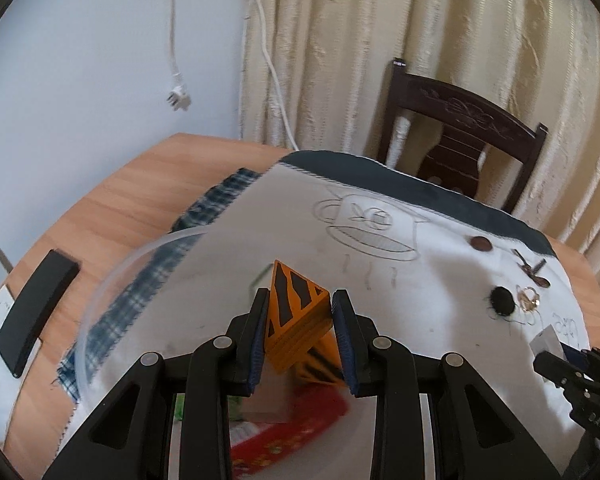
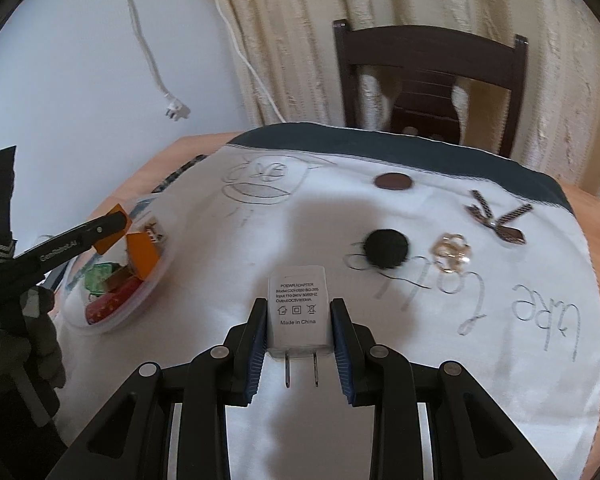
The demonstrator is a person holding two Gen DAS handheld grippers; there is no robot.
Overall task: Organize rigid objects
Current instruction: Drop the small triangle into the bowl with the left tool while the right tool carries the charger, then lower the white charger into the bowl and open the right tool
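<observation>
- Between the left gripper [image 1: 300,330] pads, closed on its flat sides above the clear bowl [image 1: 100,288], sits the orange block [image 1: 294,320]: stiff, light.
- Right gripper [image 2: 299,336] clamps the white adapter [image 2: 297,312]: rigid, smooth, held across its flanks.

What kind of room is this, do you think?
Probably a dining corner in a home: a round wooden table under a printed cloth, a carved dark wooden chair pushed up to it, and cream curtains hanging behind.
</observation>
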